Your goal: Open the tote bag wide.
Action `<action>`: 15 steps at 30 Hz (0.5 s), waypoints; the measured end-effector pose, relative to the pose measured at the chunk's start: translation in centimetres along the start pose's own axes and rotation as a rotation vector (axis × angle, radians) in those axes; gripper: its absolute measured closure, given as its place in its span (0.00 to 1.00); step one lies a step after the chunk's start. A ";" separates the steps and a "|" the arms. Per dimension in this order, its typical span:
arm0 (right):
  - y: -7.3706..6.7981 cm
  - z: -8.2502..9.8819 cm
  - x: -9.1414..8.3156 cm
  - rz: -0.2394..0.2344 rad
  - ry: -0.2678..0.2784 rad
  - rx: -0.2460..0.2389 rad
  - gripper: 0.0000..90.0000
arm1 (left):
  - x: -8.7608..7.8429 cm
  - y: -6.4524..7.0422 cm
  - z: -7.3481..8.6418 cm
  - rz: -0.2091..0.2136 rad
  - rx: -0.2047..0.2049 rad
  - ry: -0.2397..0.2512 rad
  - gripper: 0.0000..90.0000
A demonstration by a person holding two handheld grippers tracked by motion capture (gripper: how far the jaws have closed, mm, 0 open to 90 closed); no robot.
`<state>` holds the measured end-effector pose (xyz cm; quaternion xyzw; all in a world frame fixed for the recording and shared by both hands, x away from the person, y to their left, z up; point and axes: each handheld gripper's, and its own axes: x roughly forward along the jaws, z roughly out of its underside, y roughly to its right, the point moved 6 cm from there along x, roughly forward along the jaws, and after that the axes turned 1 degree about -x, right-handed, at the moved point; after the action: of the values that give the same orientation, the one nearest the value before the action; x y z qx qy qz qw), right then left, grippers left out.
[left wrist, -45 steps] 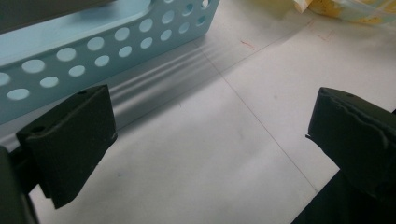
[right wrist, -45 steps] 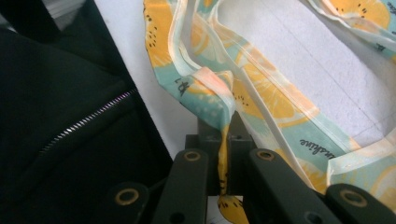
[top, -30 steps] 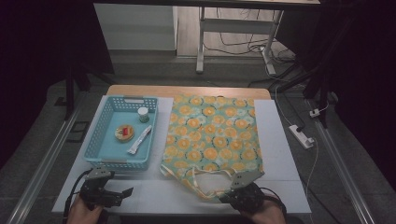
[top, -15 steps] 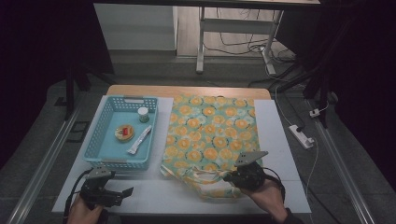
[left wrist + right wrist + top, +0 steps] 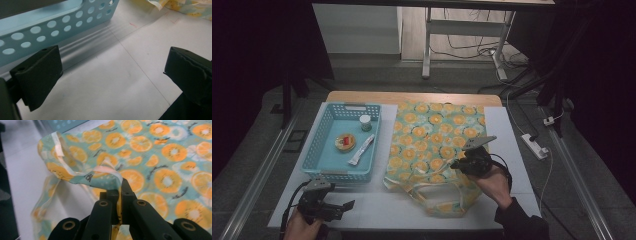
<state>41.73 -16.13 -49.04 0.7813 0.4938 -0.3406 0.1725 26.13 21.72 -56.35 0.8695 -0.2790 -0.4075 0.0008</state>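
The orange-slice print cloth bag [image 5: 432, 140] lies mostly flat on the white counter [image 5: 377, 205], just right of the blue basket [image 5: 324, 150]. Its near edge with the pale trim [image 5: 75, 171] is lifted and folded back over the fabric, pinched up in a loose hump.

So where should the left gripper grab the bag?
Take the near-left corner of the bag, coming in low from the left gripper side. That edge lies flat and free on the table, opposite the strap pinched by the right gripper.
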 end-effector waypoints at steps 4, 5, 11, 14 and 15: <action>1.2 -0.6 0.4 0.018 0.008 0.006 1.00 | 0.0 0.0 0.0 0.001 -0.005 0.000 0.02; 1.6 -0.8 0.5 0.024 0.010 0.009 1.00 | 0.0 0.0 0.0 0.002 -0.006 0.000 0.02; 3.8 -2.1 1.1 0.046 0.030 0.039 1.00 | 0.0 -0.1 0.0 0.002 -0.010 0.000 0.02; 4.8 -2.7 1.5 0.065 0.033 0.037 1.00 | 0.0 -0.1 0.0 0.002 -0.010 -0.001 0.02; 5.1 -2.9 1.7 0.067 0.036 0.042 1.00 | 0.0 -0.1 0.0 0.002 -0.010 -0.001 0.02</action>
<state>47.81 -15.56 -48.52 0.8069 0.4629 -0.3310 0.1584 26.18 21.81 -56.37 0.8690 -0.2779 -0.4092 0.0057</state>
